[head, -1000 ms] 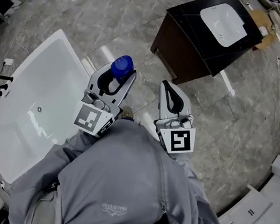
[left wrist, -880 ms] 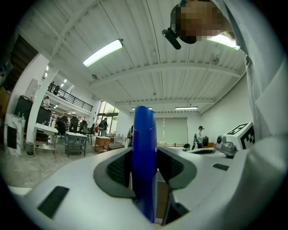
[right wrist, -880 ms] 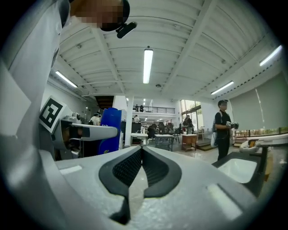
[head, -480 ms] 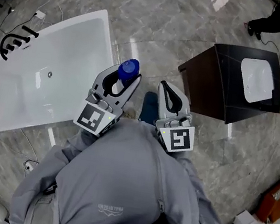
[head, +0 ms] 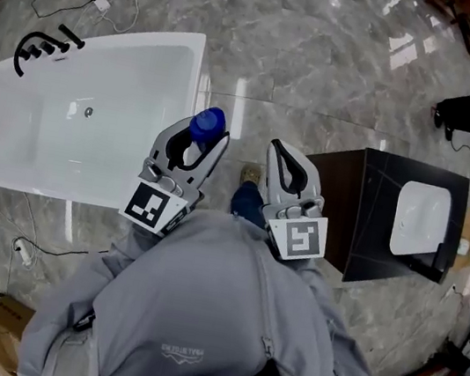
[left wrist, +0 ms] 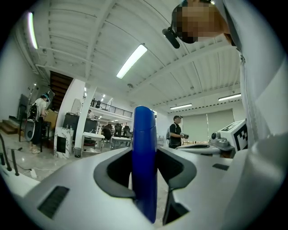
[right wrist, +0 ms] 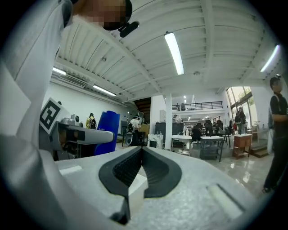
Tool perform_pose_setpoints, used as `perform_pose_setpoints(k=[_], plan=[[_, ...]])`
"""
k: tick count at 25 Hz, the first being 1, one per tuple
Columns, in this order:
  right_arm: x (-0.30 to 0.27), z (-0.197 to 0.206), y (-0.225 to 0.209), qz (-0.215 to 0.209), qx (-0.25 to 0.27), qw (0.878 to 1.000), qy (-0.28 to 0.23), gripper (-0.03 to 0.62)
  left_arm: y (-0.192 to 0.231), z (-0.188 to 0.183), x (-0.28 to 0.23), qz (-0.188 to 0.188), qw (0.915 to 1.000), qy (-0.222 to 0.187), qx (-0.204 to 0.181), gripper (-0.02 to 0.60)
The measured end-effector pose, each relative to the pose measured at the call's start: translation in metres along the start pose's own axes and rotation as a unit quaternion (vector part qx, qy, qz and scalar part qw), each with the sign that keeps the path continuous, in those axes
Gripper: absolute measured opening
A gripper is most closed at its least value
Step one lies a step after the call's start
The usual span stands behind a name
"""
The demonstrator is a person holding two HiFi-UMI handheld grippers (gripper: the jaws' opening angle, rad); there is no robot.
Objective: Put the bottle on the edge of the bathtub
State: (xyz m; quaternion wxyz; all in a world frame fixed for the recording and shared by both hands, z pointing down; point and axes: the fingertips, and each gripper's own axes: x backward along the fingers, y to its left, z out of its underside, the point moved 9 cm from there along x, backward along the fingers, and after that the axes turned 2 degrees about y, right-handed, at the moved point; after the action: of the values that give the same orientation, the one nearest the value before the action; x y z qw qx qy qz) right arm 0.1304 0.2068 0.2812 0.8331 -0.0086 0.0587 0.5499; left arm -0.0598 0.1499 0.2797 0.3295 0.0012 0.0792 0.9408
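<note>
The bottle (head: 207, 123), clamped in the left gripper's (head: 196, 135) jaws, should be held upright toward the bathtub (head: 192, 77) at ten o'clock; the right gripper (head: 283, 157) is closed and empty.

A grey marbled floor (head: 328, 55) is spread beneath the right gripper (head: 279, 150). Just to its right a dark cabinet (head: 372, 223) topped by a white basin (head: 417, 220) is set. Ahead of it a white ribbed ceiling (right wrist: 225, 40) is lit by tube lights (right wrist: 173, 53), and tables (right wrist: 209, 141) are ranged beneath a railed mezzanine (right wrist: 198, 106).
</note>
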Motion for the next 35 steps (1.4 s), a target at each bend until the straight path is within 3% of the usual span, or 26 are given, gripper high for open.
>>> perform_pose_setpoints(k=[9,16,25,29,33,35], plan=[[-0.051,-0.001,-0.117,-0.056,-0.004,0.998,-0.004,0.003,0.005,-0.015,-0.099,-0.069,0.9974,-0.021,-0.006,0.154],[-0.087,0.004,-0.167,-0.086,-0.022,0.996,-0.007,0.003,0.013,-0.020,-0.138,-0.102,0.9945,-0.020,-0.008,0.155],[-0.146,0.008,-0.176,-0.130,-0.022,0.991,0.007,0.003,0.065,-0.017,-0.153,-0.156,0.9875,-0.020,-0.005,0.155],[-0.187,0.005,-0.176,-0.127,-0.021,0.992,0.002,0.003,0.109,-0.015,-0.166,-0.156,0.9876,-0.018,-0.003,0.155],[-0.239,-0.006,-0.176,-0.147,-0.009,0.989,-0.013,0.003,0.155,-0.028,-0.186,-0.139,0.9890,-0.045,-0.019,0.155],[-0.268,-0.009,-0.175,-0.164,-0.007,0.986,-0.010,0.003,0.178,-0.030,-0.192,-0.138,0.9899,-0.028,-0.021,0.154]])
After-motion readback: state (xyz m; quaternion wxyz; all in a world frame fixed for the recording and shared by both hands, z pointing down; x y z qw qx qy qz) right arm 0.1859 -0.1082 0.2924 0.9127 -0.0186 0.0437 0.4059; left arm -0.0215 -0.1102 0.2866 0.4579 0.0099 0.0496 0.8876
